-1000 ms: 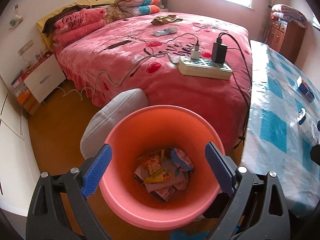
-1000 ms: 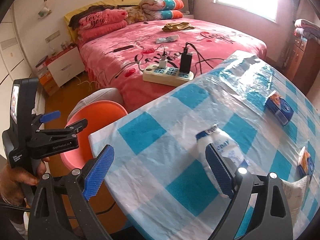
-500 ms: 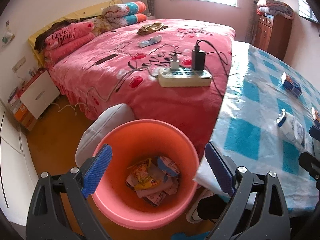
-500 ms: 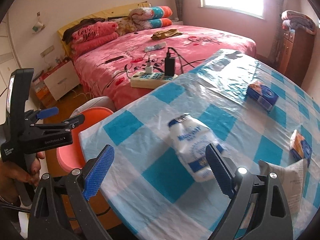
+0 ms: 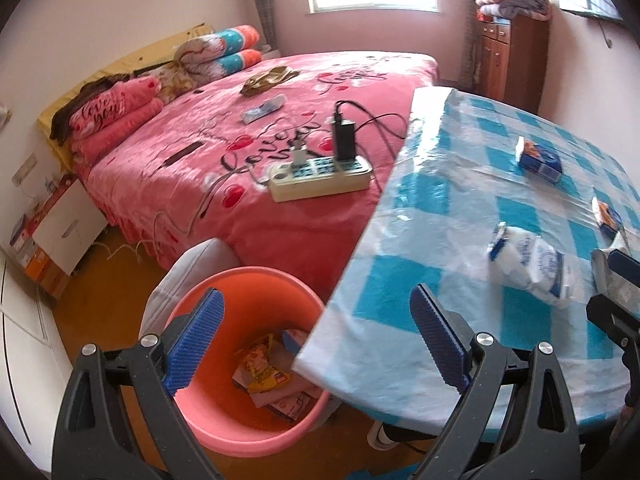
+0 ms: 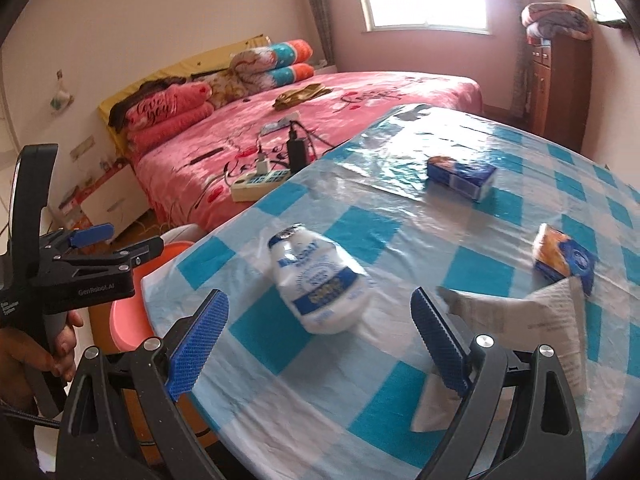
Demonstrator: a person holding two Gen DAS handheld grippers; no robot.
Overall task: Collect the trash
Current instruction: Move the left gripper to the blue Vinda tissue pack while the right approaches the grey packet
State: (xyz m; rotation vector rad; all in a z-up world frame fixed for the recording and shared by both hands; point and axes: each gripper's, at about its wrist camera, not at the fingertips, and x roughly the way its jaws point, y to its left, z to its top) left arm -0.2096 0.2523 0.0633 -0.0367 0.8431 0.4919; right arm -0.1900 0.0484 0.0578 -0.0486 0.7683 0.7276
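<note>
While the right gripper (image 6: 316, 336) hangs over the checked tablecloth (image 6: 400, 392) with its jaws spread wide and empty, a white plastic bottle (image 6: 320, 280) lies on its side just ahead of them. Beside it lies a crumpled paper (image 6: 520, 320). Over the orange bin (image 5: 240, 428) of wrappers, the left gripper (image 5: 316, 340) also stands wide open, holding nothing.

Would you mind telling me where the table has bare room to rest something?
The table is free along its near-left edge, between the white pouch and the bin side, and at the far end beyond the blue box. The right is crowded: snack packet and paper.
</note>
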